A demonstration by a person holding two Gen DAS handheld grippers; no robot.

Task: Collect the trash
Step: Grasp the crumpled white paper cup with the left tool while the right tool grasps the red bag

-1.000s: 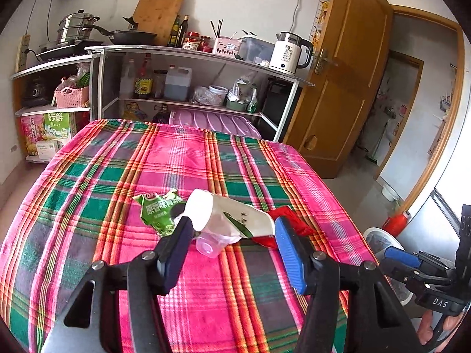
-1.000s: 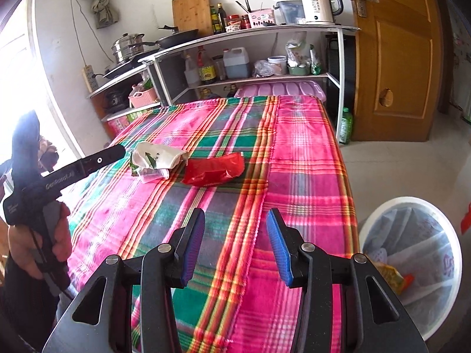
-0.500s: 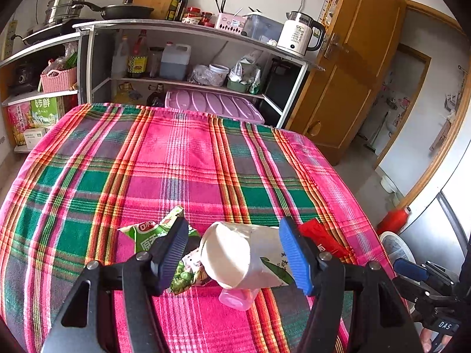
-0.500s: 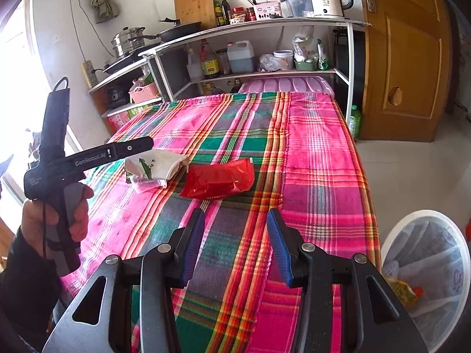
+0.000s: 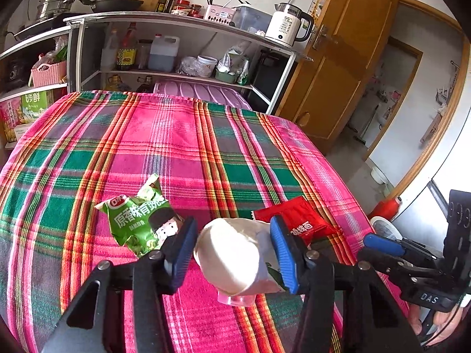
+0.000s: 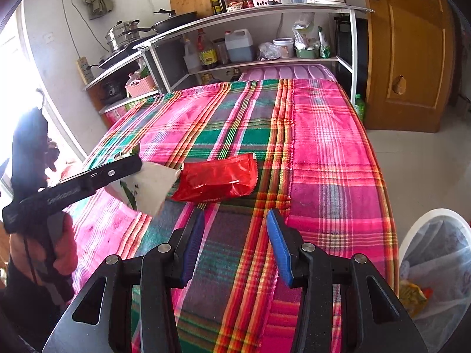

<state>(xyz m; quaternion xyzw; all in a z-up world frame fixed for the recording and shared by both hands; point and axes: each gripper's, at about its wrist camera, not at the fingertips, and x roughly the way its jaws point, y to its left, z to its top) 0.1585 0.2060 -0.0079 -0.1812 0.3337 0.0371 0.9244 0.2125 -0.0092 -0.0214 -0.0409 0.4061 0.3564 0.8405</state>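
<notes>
The left tongs (image 5: 232,248) straddle a white paper cup (image 5: 235,253) lying on its side in the lower centre of the left wrist view, on the plaid-covered counter (image 5: 182,147). Their jaws are closing with the cup between them; the right pad appears to touch the cup wall, while a narrow gap shows at the left pad, so the grip is judged not yet made. The cup lies with its closed base toward the camera, which lets the pads meet its curved sides rather than its open mouth. A small clear plastic piece (image 5: 235,298) sits just below the cup; what it is cannot be told. A green snack wrapper (image 5: 138,220) lies just left of the cup, partly behind the left pad, and a red wrapper (image 5: 297,220) lies just right of it, behind the right pad; both stay outside the jaws, so only the cup is likely to be taken. In the right wrist view, the right tongs (image 6: 235,245) hover partly open and empty above the counter at lower centre, near the red wrapper, probably staged to take it next. A lined waste bin (image 6: 438,253) stands on the floor at the lower right, beside the counter edge, within reach for disposal. All three items remain uncollected.
</notes>
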